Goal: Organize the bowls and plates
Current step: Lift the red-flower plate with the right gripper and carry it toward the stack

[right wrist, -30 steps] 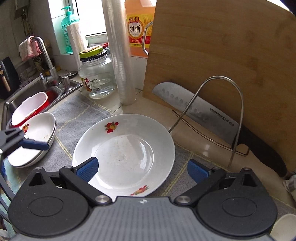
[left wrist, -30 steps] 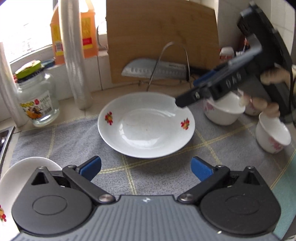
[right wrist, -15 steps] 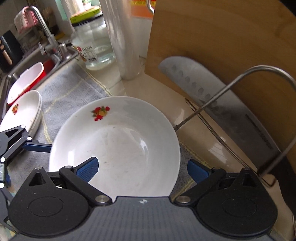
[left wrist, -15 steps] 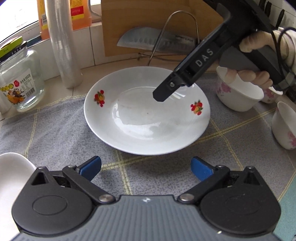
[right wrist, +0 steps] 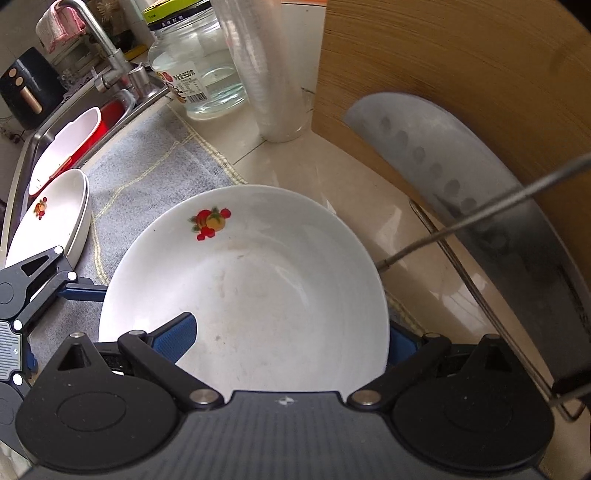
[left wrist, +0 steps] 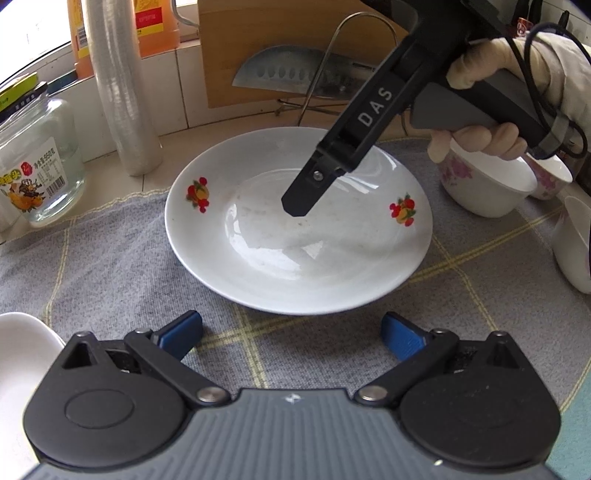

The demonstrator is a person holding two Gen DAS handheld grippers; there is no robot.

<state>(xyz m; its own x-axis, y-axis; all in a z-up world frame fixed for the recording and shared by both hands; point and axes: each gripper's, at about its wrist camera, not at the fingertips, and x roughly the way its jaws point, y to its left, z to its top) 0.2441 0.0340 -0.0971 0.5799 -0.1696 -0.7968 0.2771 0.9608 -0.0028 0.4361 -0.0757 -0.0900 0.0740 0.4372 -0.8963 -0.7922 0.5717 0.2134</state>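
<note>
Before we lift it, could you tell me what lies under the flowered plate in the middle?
The plate sits on a grey checked cloth, which shows all round its near edge; its far rim overhangs the beige counter. Whatever lies directly beneath the plate is covered.

Domestic kitchen. Evidence: tiled counter [right wrist: 332, 166] beside a steel sink [right wrist: 40, 136] with a faucet [right wrist: 107, 55]; wooden cutting board [right wrist: 461, 66] and cleaver [right wrist: 461, 177] propped on a wire rack [right wrist: 480, 218]; glass jar [right wrist: 199, 70]; orange bottle [left wrist: 155, 26] on the window ledge; grey dish cloth [left wrist: 110, 266] under a fruit-patterned plate [left wrist: 299, 221] and floral bowls [left wrist: 484, 184].
</note>
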